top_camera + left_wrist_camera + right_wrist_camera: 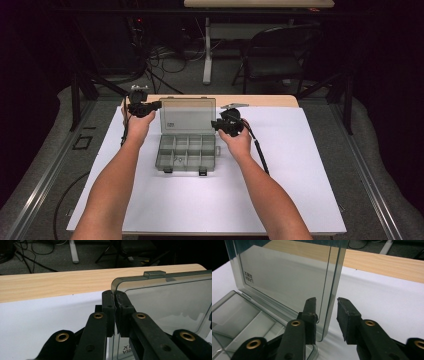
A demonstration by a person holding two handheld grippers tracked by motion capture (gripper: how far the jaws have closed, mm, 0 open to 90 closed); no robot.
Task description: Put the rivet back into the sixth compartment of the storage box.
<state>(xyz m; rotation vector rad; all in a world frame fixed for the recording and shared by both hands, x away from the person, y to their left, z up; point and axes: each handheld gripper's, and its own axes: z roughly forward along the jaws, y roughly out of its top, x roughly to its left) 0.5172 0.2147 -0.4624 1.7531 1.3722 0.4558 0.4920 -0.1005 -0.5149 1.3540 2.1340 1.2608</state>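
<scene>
High view shows our box (pixel 186 152) with its lid (pixel 188 115) already upright, left gripper (pixel 114 305) pinching its edge, right gripper (pixel 326 312) parted around it, contents untouched.

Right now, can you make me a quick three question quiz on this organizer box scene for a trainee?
1. True or false: the lid of the organizer box stands upright.
2. The left gripper pinches which lid edge in the high view: A left, B right, C top?
3. Are the right gripper's jaws pressing the lid?

Key: 1 true. 2 A. 3 No, they straddle its edge with a gap on one side.
</scene>
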